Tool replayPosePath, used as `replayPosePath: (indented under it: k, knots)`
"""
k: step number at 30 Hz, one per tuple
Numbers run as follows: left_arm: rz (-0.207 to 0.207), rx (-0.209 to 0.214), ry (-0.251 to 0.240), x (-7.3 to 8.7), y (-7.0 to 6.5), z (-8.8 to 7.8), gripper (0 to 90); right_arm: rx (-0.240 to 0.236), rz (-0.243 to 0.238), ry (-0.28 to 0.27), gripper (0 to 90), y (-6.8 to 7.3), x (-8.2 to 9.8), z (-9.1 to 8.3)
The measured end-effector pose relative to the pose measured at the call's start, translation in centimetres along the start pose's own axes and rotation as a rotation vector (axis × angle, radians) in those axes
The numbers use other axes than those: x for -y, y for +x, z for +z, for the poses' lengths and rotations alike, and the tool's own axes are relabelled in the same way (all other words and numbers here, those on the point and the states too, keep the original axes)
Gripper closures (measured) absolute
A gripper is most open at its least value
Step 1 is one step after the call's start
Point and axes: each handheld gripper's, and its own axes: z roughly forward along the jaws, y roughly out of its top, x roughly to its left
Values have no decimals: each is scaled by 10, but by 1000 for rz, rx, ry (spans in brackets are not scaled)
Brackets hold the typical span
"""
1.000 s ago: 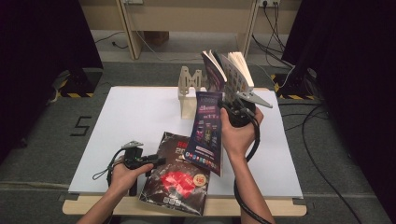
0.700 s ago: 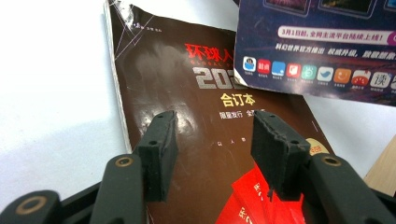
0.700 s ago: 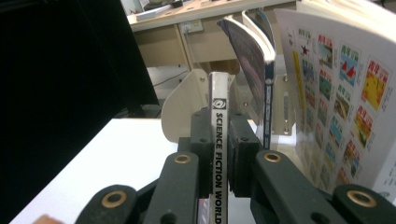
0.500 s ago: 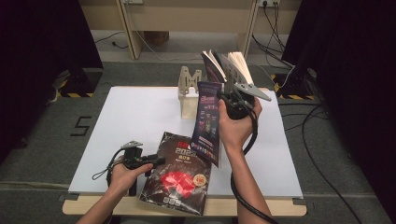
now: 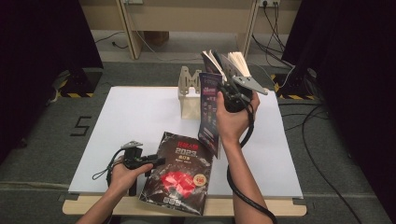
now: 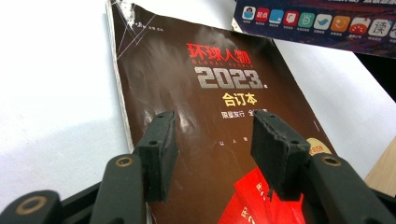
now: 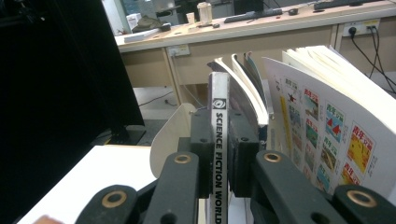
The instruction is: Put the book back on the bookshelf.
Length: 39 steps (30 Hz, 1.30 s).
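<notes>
Your right tongs (image 5: 223, 95) are clamping the spine of a magazine (image 5: 209, 112), holding it upright above the worktop (image 5: 140, 112) with its cover facing your left; in the right gripper view the two black jaws are pressing on either side of the white spine (image 7: 218, 140). The magazine is hanging just in front of the wooden rack (image 5: 189, 93) at the far side of the worktop, and several other magazines (image 5: 233, 65) are leaning in that rack, their pages fanning open just beside the one you are holding.

Your left tongs (image 5: 154, 162) are standing partly open and gripping nothing. They are hovering at the left edge of a dark book (image 5: 180, 172) that is lying flat on the near part of the worktop, its cover up with red shapes at the bottom. In the left gripper view the jaws are framing that cover (image 6: 205, 121) with a clear gap between them, and the lower edge of the lifted magazine (image 6: 317, 23) is showing above the book.
</notes>
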Motion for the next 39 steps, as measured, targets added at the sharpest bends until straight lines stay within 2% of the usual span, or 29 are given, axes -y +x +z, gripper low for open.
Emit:
replayPosePath:
  k: [9,21,37,39]
  knots:
    - [0,1,4,1,0,1,494,41,-23,-17,834,1,-5,11]
    - [-2,1,6,1,1,2,494,54,-38,-45,834,6,-12,29]
    - [-4,3,5,2,4,2,494,76,-33,-54,833,5,-18,58]
    - [-7,1,8,2,4,2,494,80,-44,-59,833,5,-19,60]
